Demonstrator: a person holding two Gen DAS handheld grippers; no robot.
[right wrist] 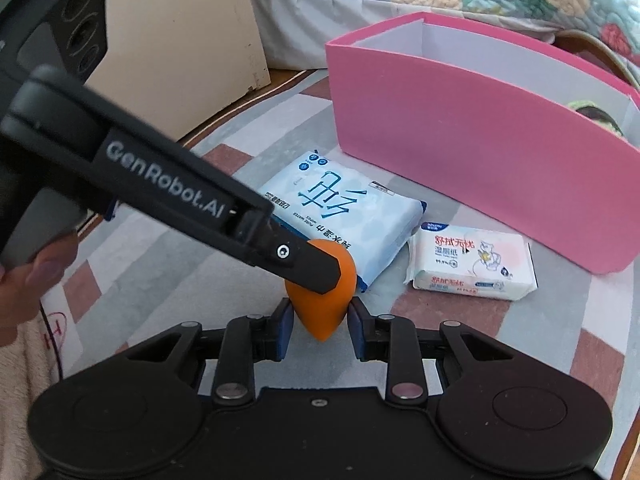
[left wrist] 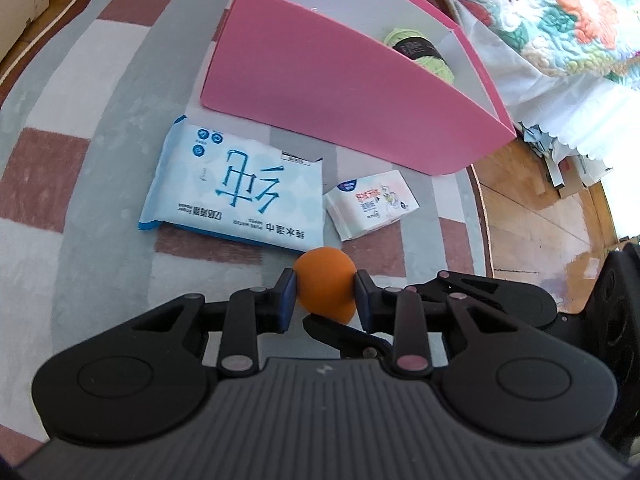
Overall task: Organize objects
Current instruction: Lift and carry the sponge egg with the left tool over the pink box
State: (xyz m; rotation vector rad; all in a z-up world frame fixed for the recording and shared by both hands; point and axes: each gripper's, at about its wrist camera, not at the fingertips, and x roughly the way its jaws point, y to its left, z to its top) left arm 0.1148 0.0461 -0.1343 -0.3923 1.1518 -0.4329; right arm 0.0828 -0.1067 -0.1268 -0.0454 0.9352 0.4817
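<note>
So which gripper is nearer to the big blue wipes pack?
Left. The left gripper clamps the orange sponge's wide end, right at the blue wipes pack's near edge; the right gripper grips the sponge's narrow tip, further back from it.

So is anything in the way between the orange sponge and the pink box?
Yes. Both grippers hold the orange sponge near the front of the rug. The big blue wipes pack and the small white wipes pack lie between it and the pink box. Lifting the sponge over them looks easy, since the box top is open.
</note>
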